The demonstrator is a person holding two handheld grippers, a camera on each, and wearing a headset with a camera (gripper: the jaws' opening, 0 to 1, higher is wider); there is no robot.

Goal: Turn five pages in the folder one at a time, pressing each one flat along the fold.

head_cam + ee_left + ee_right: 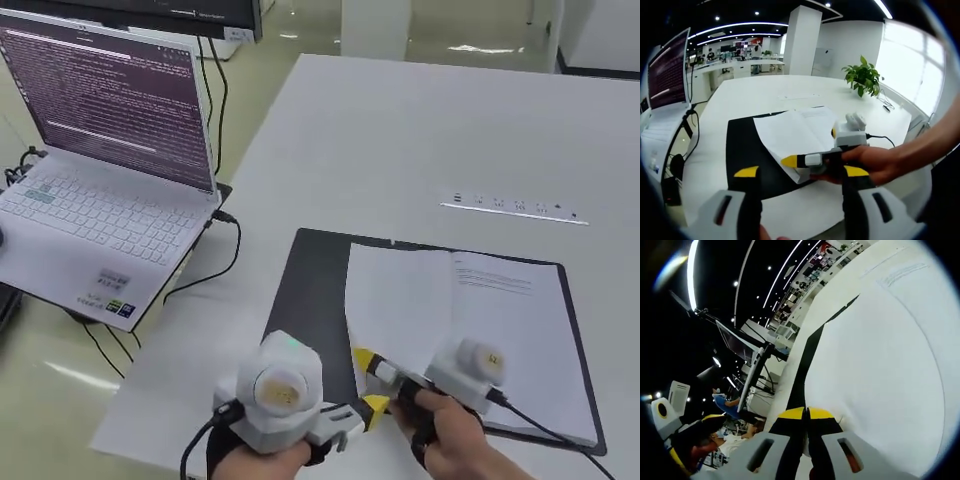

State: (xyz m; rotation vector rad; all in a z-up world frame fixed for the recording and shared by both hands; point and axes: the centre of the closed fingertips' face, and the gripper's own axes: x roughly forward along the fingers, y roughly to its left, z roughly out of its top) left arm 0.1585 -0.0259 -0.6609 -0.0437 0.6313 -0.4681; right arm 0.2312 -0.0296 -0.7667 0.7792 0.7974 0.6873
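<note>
- A laptop (100,200) with its screen lit stands well to the left of the left gripper (801,171), at the table (400,130) edge. Dark cables (215,265) trail from it toward the folder.
- Far ahead of both grippers, a row of flush sockets (515,208) is set into the tabletop. In the left gripper view a potted plant (863,77) stands beyond that, ahead and to the right.
- The right gripper (805,413) crosses in front of the left gripper's jaws, and the hand (450,430) holding it lies just to their right.
- The left gripper's jaws stand wide apart with nothing between them, hovering over the near edge of the folder (315,290).
- The right gripper's jaws are pressed together on the near left corner of the page (400,300).
- The folder lies open directly ahead of both grippers. Its black inner cover is bare to the left of the right gripper's tips.
- The pinched page is white. It rises off the black cover at the clamped corner and curves up and away to the right of the jaws.
- The sheet lying flat beyond it carries a few lines of small print near its far edge.
</note>
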